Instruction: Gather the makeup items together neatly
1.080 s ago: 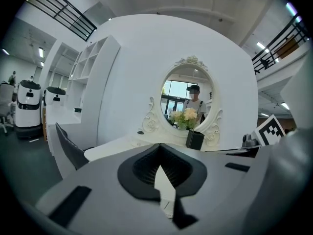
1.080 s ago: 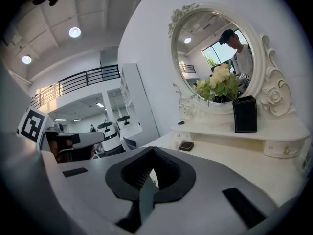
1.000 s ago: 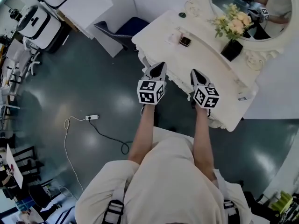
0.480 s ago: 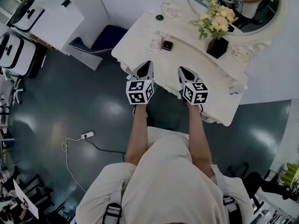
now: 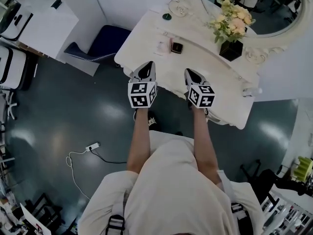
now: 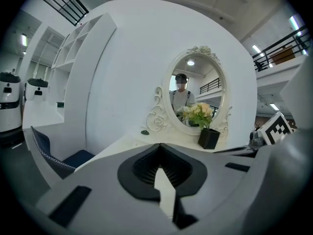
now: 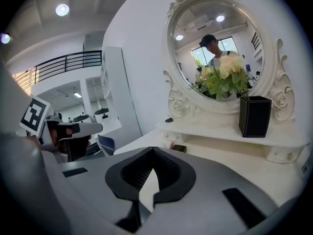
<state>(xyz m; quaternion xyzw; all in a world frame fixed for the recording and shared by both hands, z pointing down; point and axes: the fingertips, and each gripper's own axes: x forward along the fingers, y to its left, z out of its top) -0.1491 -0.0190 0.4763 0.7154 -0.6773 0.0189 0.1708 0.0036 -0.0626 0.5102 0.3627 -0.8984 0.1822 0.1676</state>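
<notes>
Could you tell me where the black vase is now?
In the head view, the black vase stands at the back of the dressing table, toward its right, just before the oval mirror.

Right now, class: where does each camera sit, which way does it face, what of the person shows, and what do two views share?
Head view: on the head, looking steeply down at the dressing table; shows arms, left gripper, right gripper.
Left gripper view: on the left gripper, looking along shut jaws toward the mirror; right gripper's cube at right.
Right gripper view: on the right gripper, facing the mirror along shut jaws; left gripper at left.
Shared: both gripper views show flowers in a black vase.
</notes>
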